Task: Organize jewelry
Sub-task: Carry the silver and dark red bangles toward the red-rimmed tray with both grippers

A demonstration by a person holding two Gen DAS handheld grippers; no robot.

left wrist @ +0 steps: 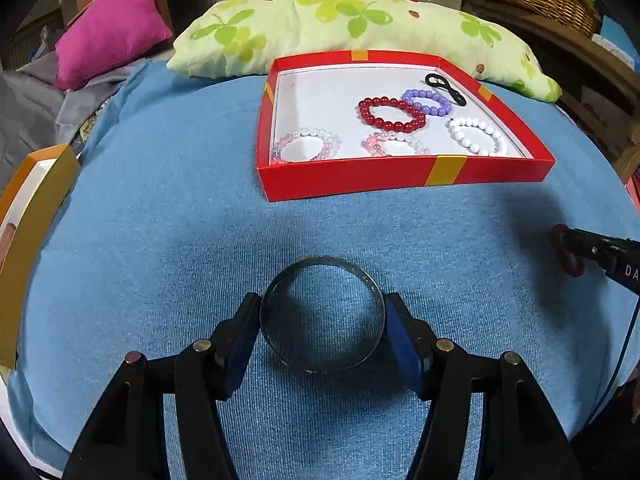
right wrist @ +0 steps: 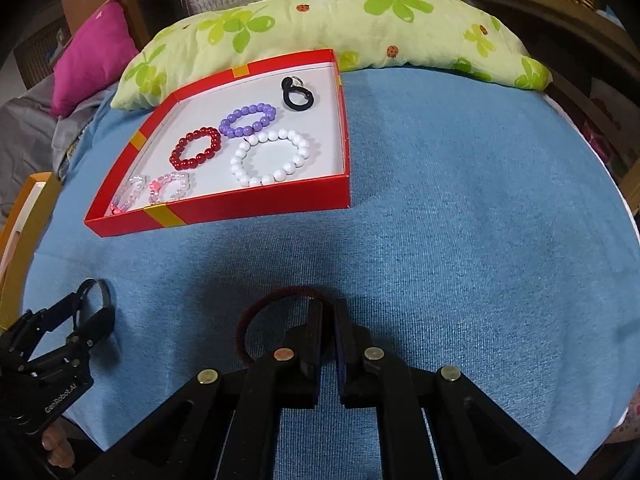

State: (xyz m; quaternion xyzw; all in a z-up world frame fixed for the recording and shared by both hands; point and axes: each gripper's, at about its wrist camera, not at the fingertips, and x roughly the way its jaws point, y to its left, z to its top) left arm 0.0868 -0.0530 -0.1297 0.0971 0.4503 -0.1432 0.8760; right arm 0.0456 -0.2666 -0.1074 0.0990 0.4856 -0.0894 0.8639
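Jewelry mostly sits in red box (left wrist: 404,182) at far side of blue cloth (left wrist: 160,240), w/ green leaf-print pillow (left wrist: 320,20) just behind. Inside: dark red bead bracelet (left wrist: 392,114) touching purple one (left wrist: 427,101), white bead bracelet (left wrist: 478,135) near the box's right wall, two pale pink/clear ones (left wrist: 306,145) along its near wall, black looped band (left wrist: 444,87) in far right corner. Left tool (left wrist: 322,320) is spread, its blue pads (left wrist: 402,332) pressing both sides of a metal bangle (left wrist: 322,276) resting on the cloth. Right tool (right wrist: 328,320) is pressed together, pinching a dark red hair tie (right wrist: 256,312), near side of cloth.
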